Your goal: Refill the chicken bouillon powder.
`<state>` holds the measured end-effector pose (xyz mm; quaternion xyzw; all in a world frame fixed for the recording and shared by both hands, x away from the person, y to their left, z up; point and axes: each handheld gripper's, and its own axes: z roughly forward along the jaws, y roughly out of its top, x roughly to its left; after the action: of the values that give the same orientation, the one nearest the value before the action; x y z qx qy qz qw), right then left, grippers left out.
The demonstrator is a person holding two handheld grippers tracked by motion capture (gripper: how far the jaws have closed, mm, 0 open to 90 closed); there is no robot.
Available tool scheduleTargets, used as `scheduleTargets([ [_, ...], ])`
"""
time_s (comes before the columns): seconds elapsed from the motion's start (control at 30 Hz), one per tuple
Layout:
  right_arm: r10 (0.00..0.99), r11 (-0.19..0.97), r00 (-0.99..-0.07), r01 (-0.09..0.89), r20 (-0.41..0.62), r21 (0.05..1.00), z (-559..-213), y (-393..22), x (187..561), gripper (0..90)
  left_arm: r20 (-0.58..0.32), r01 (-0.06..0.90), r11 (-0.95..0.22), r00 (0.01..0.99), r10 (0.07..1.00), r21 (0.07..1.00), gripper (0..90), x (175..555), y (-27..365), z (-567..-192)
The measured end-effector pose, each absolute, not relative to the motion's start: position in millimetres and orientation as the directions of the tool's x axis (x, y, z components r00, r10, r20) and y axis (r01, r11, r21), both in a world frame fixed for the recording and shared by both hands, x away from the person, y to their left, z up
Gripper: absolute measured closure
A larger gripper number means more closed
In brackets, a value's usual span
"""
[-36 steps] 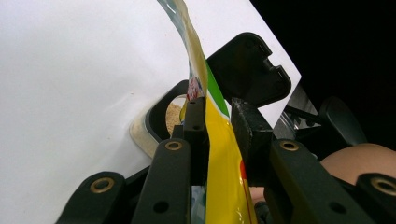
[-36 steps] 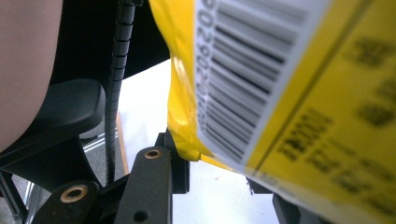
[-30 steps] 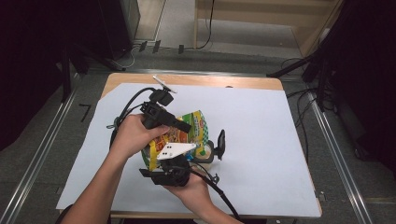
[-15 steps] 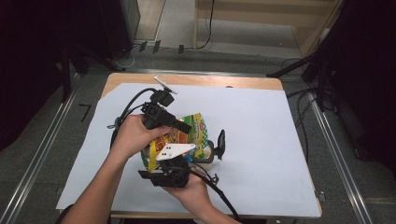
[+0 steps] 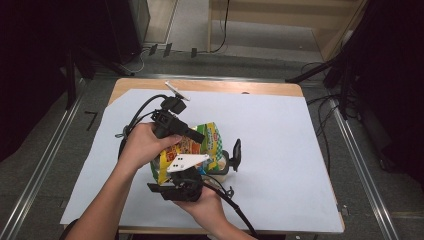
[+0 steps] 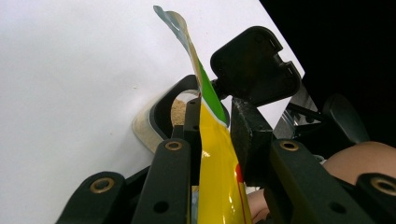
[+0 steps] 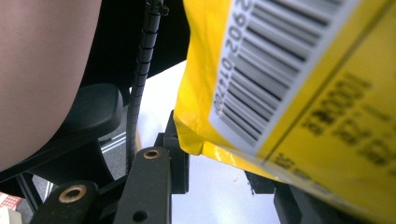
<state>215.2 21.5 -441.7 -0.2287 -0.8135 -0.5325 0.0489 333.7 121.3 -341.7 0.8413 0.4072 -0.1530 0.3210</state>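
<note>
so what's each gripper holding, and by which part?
Left gripper pinches the yellow-green foil snack bag near its top edge. Right gripper has the bag's lower corner between its jaws; grip unclear.

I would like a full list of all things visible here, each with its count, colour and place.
Snack bag: one, yellow and green, held up over the sheet between both tongs.
Cup with black handle: one, pale with brownish contents, on the sheet right of the bag.
Paper sheet: one, white, covering the table.
Table: one, wooden, far edge bare.
Left tongs: one, black, closed on the bag's edge.
Right tongs: one, black, at the bag's lower corner; grip unclear.
Hands: two, holding the tongs.
</note>
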Motion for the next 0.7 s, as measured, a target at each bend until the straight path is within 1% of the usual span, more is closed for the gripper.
scheduleTargets([
  [0.7, 0.323, 0.333, -0.894, 0.416, 0.312, 0.846, -442.5, 21.5, 215.0, 67.5, -0.518, 0.779, -0.468, 0.627, 0.582, 0.418, 77.0, 333.0, 120.7, -341.4],
])
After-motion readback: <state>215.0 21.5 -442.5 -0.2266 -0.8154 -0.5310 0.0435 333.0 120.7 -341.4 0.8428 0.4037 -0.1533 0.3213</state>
